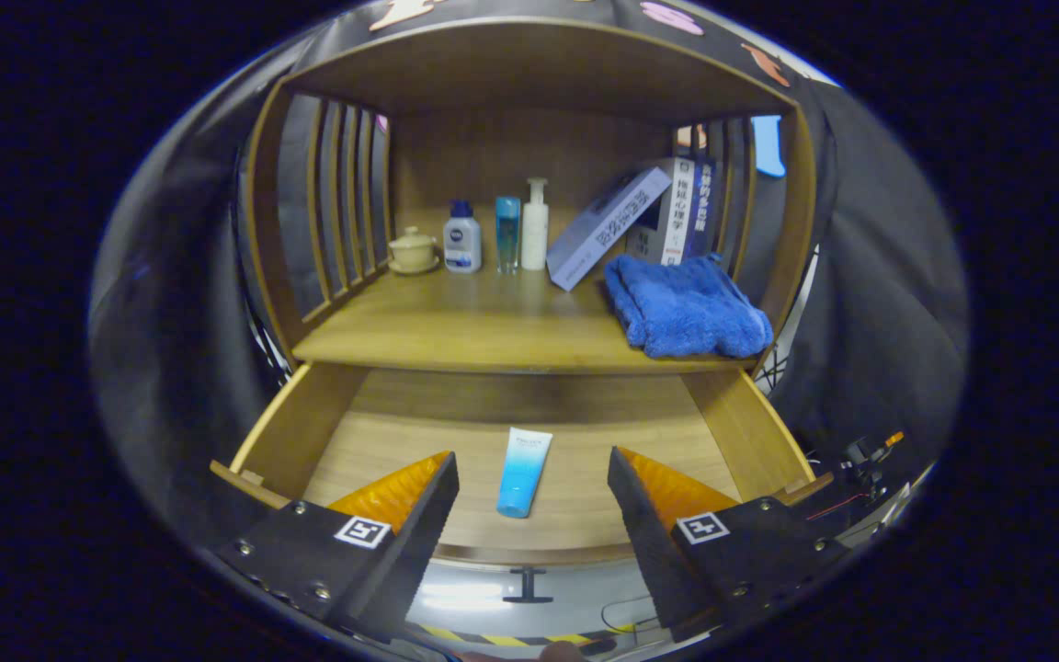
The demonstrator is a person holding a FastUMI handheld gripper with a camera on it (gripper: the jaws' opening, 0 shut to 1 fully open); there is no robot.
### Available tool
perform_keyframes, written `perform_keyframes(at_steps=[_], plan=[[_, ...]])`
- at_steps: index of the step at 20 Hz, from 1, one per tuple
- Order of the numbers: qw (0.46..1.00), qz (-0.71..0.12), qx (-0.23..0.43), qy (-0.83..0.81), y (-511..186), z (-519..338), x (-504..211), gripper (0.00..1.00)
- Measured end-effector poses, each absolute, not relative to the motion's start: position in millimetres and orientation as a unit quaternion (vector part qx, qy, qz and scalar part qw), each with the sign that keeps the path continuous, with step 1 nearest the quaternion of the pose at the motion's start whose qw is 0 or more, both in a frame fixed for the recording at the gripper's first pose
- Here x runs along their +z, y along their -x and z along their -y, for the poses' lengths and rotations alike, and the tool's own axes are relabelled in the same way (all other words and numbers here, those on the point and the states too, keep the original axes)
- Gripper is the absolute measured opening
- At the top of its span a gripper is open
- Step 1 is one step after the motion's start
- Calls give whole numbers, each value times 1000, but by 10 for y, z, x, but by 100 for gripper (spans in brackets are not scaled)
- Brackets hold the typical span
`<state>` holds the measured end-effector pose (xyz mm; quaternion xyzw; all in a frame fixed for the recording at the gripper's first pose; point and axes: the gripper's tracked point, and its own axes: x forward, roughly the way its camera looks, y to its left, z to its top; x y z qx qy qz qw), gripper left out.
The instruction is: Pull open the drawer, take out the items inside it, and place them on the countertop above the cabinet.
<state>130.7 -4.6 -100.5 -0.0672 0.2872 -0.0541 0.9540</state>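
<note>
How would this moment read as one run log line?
drawer: open | blue tube: lying inside, between fingers | gripper: open, above tube | countertop: tube not yet placed

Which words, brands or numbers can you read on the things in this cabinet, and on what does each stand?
Nothing can be quoted.
Leaning book: cover characters too blurred.
Upright book: spine characters too blurred.
Blue tube, seen between the open tongs: print too small.
Blue-capped bottle: label too small.
Tongs: square markers, no words.
</note>
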Motion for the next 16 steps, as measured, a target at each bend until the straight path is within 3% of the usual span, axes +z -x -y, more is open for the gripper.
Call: perform_keyframes(at_steps=[3,7,12,15,16], plan=[[936,-338,-53,85,-1518,76,-1236,97],[883,-467,-22,44,-1526,-86,-1737,97],[859,-501,-88,55,-1861,159,-1962,93],[837,-535,-95,59,-1904,161,-2195,93],[832,-541,-103,59,-1931,193,-2247,87]])
